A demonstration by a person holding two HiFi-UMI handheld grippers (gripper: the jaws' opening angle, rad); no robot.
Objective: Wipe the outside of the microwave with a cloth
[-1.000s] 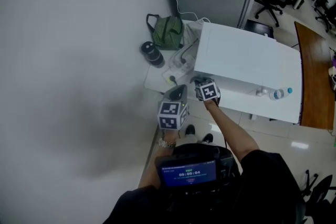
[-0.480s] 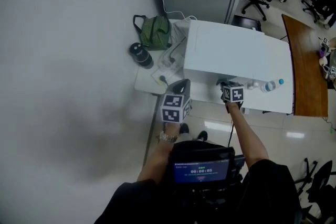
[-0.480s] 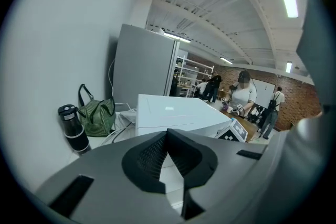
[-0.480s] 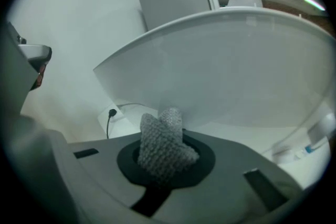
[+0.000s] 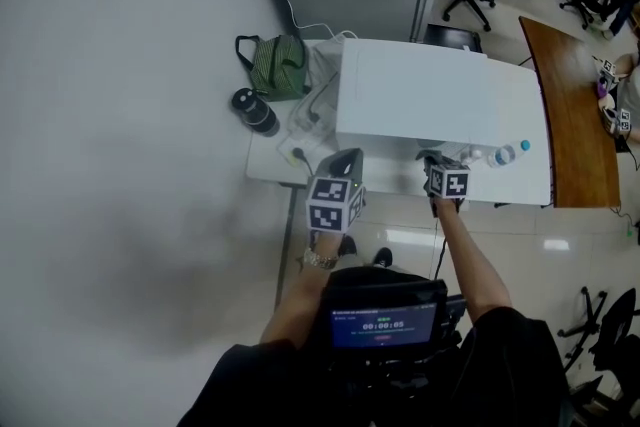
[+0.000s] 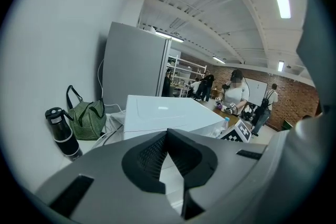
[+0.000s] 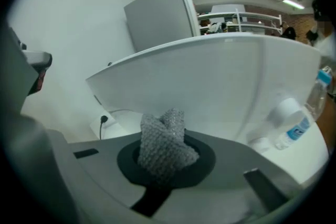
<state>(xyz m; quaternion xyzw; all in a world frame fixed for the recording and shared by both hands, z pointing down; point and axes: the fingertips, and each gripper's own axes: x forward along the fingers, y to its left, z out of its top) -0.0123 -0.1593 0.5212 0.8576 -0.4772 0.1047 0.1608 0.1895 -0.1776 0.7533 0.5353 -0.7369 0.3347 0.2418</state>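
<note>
The microwave (image 5: 420,100), a white box, stood on a white table (image 5: 268,170) with its front edge towards the person. Its left side was close to a green striped bag (image 5: 277,65), a black flask (image 5: 254,111) and loose white cables. Its right side left a bare strip of table carrying only a water bottle (image 5: 505,153). A pale wall closed the scene at the left, and a brown desk (image 5: 575,115) lay beyond the table's right end. Open floor ran along the table's front edge.

The cloth (image 7: 164,141), a grey knitted wad, was pinched between the closed jaws of the right gripper (image 5: 435,163) and stood up out of them. It was right at the lower front face of the microwave, right of centre. Whether it touched the face could not be told. The right forearm reached straight forward from a dark sleeve, and the gripper pointed at the front face.

The left gripper (image 5: 343,165) had its jaws pressed together with nothing between them. It was held off the table's front edge, near the microwave's front left corner, on a bent arm with a watch at the wrist.
</note>
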